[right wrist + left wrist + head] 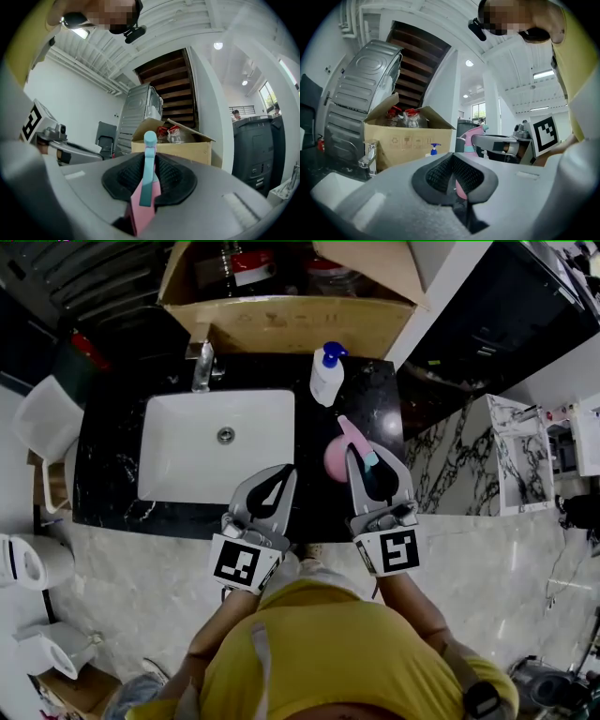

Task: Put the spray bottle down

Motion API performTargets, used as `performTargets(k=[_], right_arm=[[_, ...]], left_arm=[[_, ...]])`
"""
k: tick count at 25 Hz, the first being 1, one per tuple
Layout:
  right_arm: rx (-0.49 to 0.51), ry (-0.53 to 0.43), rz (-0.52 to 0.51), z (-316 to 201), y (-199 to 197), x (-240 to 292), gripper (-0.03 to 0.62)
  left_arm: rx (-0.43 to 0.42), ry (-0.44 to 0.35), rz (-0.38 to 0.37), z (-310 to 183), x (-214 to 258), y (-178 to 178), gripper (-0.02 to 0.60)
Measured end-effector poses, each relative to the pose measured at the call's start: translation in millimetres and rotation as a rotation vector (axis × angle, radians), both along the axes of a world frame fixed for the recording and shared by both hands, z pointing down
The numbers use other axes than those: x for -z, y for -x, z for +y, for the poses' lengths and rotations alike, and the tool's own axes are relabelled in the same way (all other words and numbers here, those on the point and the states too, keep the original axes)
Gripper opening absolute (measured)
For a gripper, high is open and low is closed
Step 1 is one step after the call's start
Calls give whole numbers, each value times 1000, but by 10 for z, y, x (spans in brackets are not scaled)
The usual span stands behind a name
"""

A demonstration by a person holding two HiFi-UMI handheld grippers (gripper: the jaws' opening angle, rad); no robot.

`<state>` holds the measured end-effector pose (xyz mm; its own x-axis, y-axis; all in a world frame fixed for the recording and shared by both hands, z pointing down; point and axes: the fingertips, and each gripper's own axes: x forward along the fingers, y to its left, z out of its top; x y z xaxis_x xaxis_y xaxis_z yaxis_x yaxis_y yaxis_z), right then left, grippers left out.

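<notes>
Right gripper (150, 174): the jaws are clamped narrow on the pink spray bottle (140, 213), gripping its trigger head, with the teal nozzle poking up between the pads at the middle of the frame. Left gripper (454, 180): the jaws are together with nothing between them, only a sliver of the pink bottle showing beyond.

In the head view the bottle's round pink body sits just left of the right jaws, centre right of the frame, over the black marble worktop (370, 395). I cannot tell whether its base touches. The white sink (187, 470) lies to its left, and a white soap pump bottle (326, 377) stands above it, near the cardboard box (281, 326).

It looks like smooth, stiff plastic, probably light, though the fill level is hidden. The head and neck seem the best hold, since the rounded body could slip.
</notes>
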<state>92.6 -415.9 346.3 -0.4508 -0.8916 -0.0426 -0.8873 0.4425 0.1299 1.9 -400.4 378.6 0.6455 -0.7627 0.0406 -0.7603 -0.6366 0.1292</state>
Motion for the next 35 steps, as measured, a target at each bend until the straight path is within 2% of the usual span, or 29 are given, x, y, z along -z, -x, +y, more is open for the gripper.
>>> performTargets(k=[9,14,18,35], right_arm=[[18,17,-2,-462,52,-319,63],[-16,89,27,-623,-43,-615,63],[-26,33,-6,-760,-71,-614,63],[-73,12,11,-969,-226,-793,63]], left_arm=[[2,44,-22,-393,-286,17,2],[-2,47,-38,-538,-369,-9,2],[-3,64,-39,-617,-449,-30,2],[-26,116,-48,-734,-648,-202,2]])
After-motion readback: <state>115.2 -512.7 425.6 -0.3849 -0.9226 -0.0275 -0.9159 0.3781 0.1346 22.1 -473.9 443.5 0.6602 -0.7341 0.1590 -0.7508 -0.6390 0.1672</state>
